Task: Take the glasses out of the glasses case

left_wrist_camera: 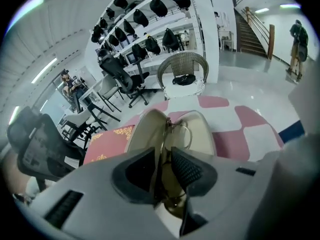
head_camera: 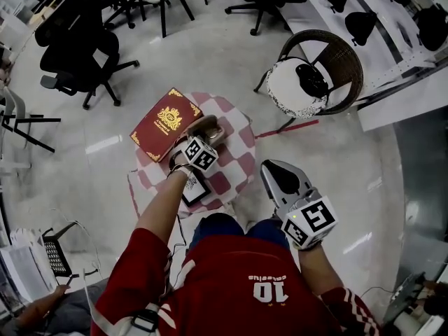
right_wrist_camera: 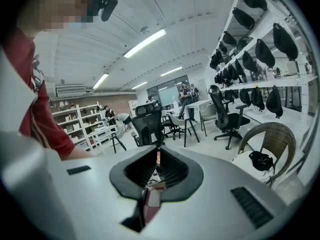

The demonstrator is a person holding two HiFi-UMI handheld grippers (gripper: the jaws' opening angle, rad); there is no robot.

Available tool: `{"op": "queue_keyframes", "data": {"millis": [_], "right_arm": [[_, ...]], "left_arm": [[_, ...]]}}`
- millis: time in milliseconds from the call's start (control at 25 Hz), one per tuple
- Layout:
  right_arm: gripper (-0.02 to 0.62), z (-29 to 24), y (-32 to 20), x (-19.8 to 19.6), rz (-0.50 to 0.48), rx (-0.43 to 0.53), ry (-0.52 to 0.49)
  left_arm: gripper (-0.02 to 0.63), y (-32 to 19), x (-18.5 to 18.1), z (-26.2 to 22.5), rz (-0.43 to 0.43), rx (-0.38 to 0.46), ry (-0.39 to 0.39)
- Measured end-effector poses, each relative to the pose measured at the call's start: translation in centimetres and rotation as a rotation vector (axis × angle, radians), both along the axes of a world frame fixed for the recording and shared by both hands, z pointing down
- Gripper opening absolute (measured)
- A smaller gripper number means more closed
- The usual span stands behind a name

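glasses (left_wrist_camera: 170,127) | in left gripper (left_wrist_camera: 162,161) (case (left_wrist_camera: 202,130) open) | right gripper (head_camera: 271,172) beyond table (head_camera: 241,126) edge

The left gripper (left_wrist_camera: 163,156) has its jaws pinched on the thin frame of the glasses (left_wrist_camera: 168,123), over the open beige glasses case (left_wrist_camera: 145,129). A red book (left_wrist_camera: 107,144) lies at 9 o'clock.

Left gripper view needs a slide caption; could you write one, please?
Left gripper shut on thin gold-framed glasses in open beige case.

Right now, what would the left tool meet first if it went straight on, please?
Probably the open glasses case: the left tool, shut on the glasses, points straight into it, though depth is unclear.
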State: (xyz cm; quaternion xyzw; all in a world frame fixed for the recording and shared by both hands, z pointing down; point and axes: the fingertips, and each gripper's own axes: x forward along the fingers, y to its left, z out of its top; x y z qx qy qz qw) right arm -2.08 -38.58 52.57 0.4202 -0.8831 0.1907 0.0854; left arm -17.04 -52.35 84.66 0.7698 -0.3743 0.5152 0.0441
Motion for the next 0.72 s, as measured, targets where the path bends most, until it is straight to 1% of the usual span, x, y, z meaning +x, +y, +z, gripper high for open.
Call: {"op": "queue_keyframes", "data": {"millis": [160, 200, 240, 320, 440, 560, 720], "right_arm": [[0.031, 0.0, -0.1, 0.1, 0.006, -0.006, -0.006], [0.029, 0.2, -0.1, 0.1, 0.009, -0.011, -0.006], [0.031, 0.3, -0.1, 0.2, 0.012, -0.015, -0.008], [0.029, 0.4, 0.0, 0.3, 0.017, -0.022, -0.007], [0.029, 0.3, 0.0, 0.5, 0.023, -0.024, -0.003], [0.029, 0.2, -0.1, 0.7, 0.029, -0.027, -0.004], [0.029, -0.4, 0.1, 0.6, 0.028, -0.027, -0.006]], "left_arm": [[0.104, -0.5, -0.3, 0.6, 0.011, 0.006, -0.066], [0.097, -0.5, -0.3, 0.7, 0.013, 0.009, -0.075], [0.073, -0.5, -0.3, 0.8, 0.014, 0.009, -0.079], [0.036, -0.3, -0.2, 0.9, 0.008, 0.005, -0.076], [0.025, -0.1, -0.1, 0.8, 0.006, 0.002, -0.061], [0.021, 0.0, 0.1, 0.2, 0.008, 0.003, -0.029], [0.020, 0.3, 0.3, -1.4, 0.015, 0.019, 0.001]]}}
